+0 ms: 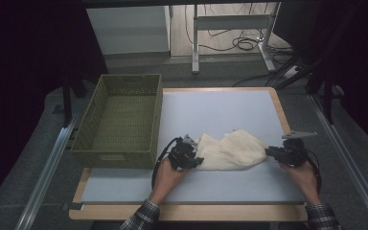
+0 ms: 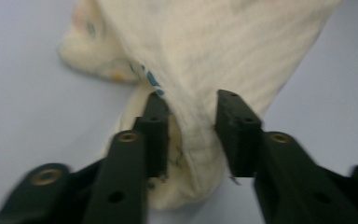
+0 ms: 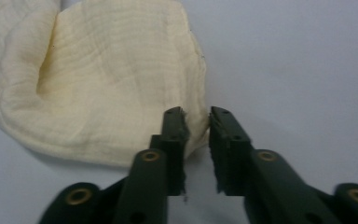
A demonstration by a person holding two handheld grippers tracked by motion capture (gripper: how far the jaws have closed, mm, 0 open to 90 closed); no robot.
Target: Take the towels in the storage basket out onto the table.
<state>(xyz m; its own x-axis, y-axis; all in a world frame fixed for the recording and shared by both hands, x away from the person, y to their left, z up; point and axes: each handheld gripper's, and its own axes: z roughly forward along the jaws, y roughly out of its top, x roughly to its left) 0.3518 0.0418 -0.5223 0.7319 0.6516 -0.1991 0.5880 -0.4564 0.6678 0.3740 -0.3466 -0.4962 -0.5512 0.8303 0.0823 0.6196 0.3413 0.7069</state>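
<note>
1. The cream cloth lies bunched on the grey worktop, nearer its front edge than its back edge and right of the green woven basket.
2. My left gripper is at the cloth's left end. Its jaws stand narrowly apart with a fold of fabric between them.
3. My right gripper is at the cloth's right end. Its jaws stand narrowly apart with the cloth's edge in the gap.
4. The basket sits on the worktop's left edge, well apart from both grippers.
</note>
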